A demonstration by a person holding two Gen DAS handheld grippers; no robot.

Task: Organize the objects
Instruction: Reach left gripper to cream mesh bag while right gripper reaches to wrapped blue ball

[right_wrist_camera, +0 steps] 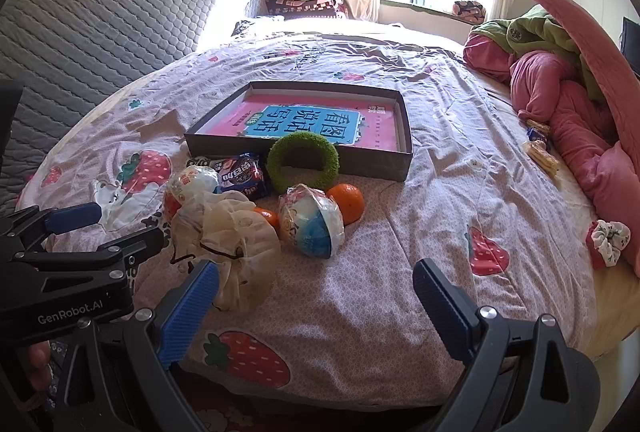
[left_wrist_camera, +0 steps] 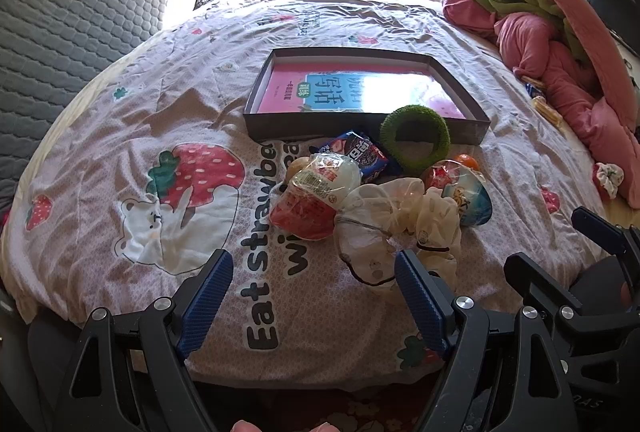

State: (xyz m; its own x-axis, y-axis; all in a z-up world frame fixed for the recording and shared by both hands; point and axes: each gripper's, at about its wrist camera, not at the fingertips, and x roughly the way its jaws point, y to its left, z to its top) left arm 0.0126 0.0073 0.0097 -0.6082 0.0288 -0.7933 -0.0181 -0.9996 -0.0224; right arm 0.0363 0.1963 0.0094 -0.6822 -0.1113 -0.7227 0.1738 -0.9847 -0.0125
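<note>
At the bottom of both frames I hold my left gripper [left_wrist_camera: 314,296] and right gripper [right_wrist_camera: 316,304] spread wide, empty. Mid-frame lies a crumpled cream mesh scrunchie [right_wrist_camera: 232,236], probably my first pick, bound for the shallow grey cardboard box [right_wrist_camera: 404,156] beyond. "Eat strawbe…" shows on the pink strawberry bedsheet [left_wrist_camera: 120,112].

We see a pale pink bedsheet [right_wrist_camera: 360,272] printed with red strawberries, white bears and black lettering. At centre frame, a dark grey box [right_wrist_camera: 402,162] holds a pink book [right_wrist_camera: 384,128] with a blue title panel. Below it sit a fuzzy green ring [right_wrist_camera: 303,162], two orange fruits [right_wrist_camera: 349,202], a blue snack packet [right_wrist_camera: 242,176] and a cream scrunchie [right_wrist_camera: 232,232]. At right lies a pink and green blanket [right_wrist_camera: 560,80]; at upper left, a grey quilted headboard [right_wrist_camera: 100,24]. Our tongs [right_wrist_camera: 316,304] have blue ridged pads [right_wrist_camera: 188,316].
</note>
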